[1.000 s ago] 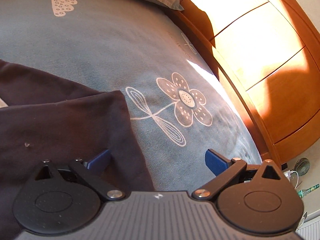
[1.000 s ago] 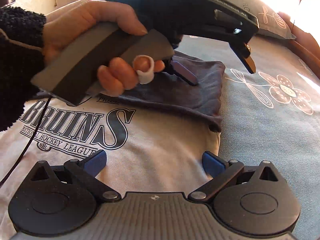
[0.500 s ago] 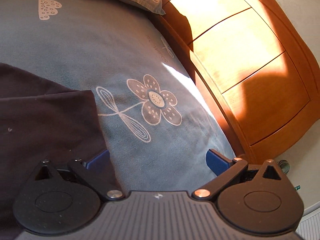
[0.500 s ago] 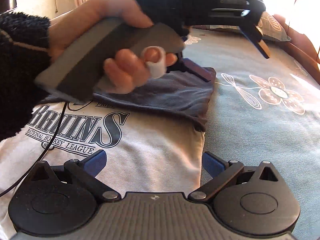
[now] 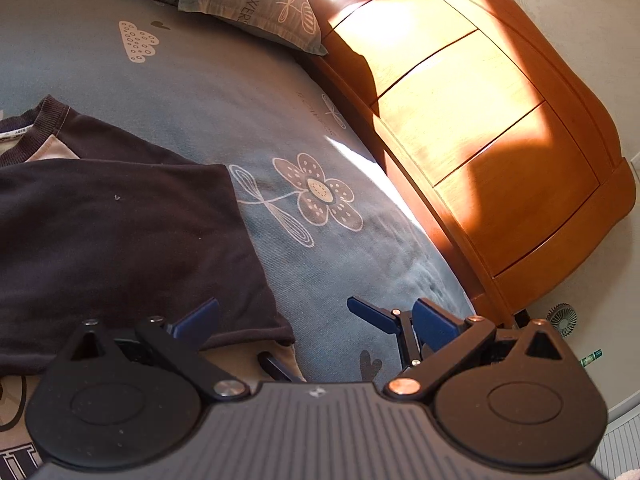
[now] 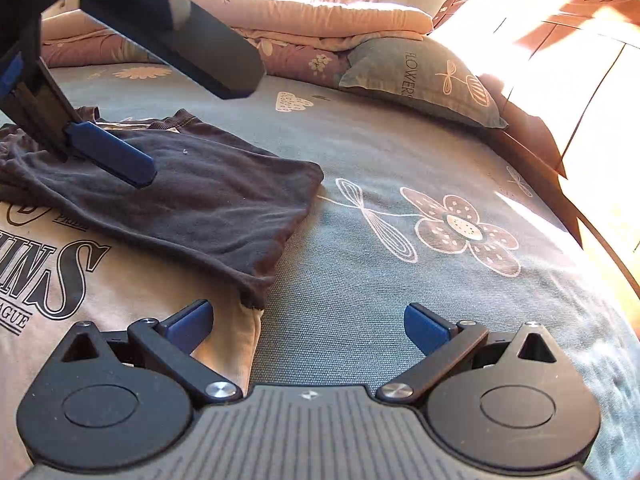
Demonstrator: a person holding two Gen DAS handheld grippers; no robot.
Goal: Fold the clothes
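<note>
- The left gripper (image 6: 120,160) has been lifted and drawn back from the dark sleeve (image 6: 192,196), which is left folded across the cream T-shirt (image 6: 132,292) beside the flower print (image 6: 464,228).
- Both the left gripper and the right gripper (image 6: 308,324) are spread wide, nothing held; the sleeve fold appears released.
- "FLOWERS" is read on the pillow (image 6: 420,76); "INS" and "AGUE" on the T-shirt.

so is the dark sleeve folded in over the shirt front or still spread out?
Folded in. The dark sleeve lies flat across the shirt's printed front, its cuff at the side edge.
</note>
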